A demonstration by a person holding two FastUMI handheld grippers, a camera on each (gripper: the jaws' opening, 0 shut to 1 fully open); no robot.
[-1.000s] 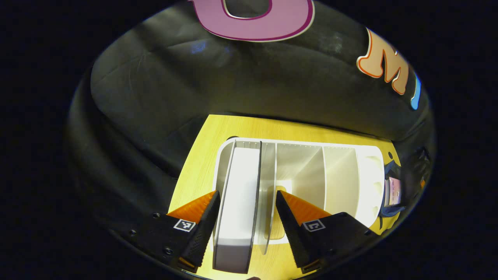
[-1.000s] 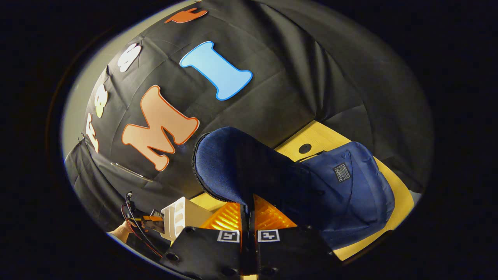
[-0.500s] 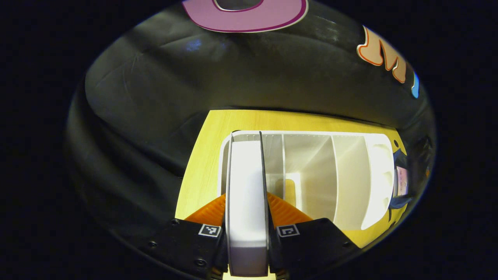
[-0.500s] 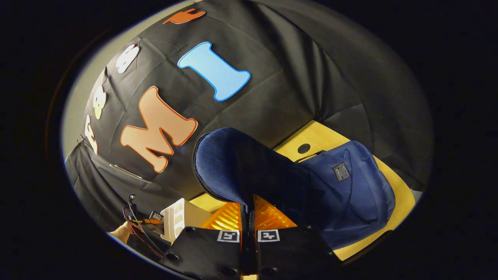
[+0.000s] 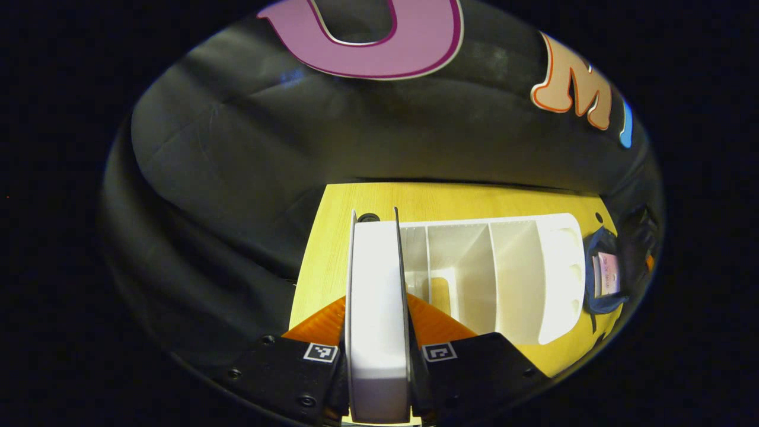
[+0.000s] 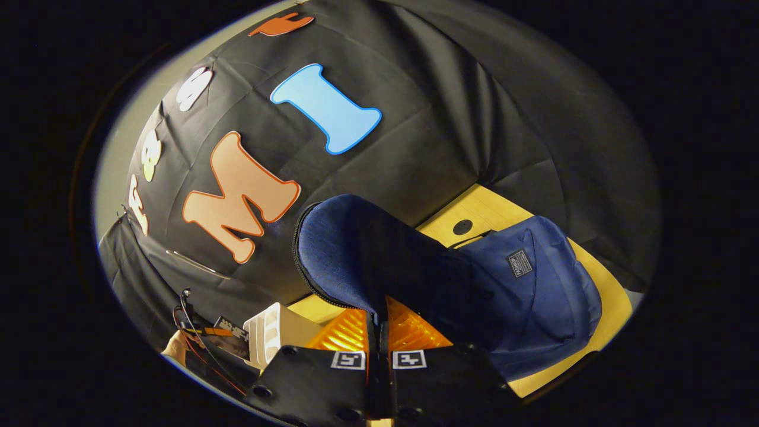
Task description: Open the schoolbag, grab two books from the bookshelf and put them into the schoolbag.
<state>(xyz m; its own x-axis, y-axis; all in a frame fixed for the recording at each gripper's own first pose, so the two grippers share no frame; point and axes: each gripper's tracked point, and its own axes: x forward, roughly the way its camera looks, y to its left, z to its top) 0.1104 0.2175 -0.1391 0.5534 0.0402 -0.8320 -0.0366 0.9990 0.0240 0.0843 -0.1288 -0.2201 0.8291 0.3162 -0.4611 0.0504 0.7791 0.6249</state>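
Book (image 5: 377, 308) stood upright, page edges toward the camera, clamped between both fingers of the left gripper (image 5: 378, 332) at the left end of the white bookshelf (image 5: 522, 279), its top above the shelf rim. Shelf compartments to the right looked bare. Bookshelf sat on the yellow table (image 5: 332, 261). Right gripper (image 6: 379, 329) was clenched on the raised flap (image 6: 350, 255) of the blue schoolbag (image 6: 533, 296), holding it up; bag lay on the table, just beside the bookshelf's end (image 6: 273, 332). Left gripper and a hand (image 6: 175, 350) were visible beyond.
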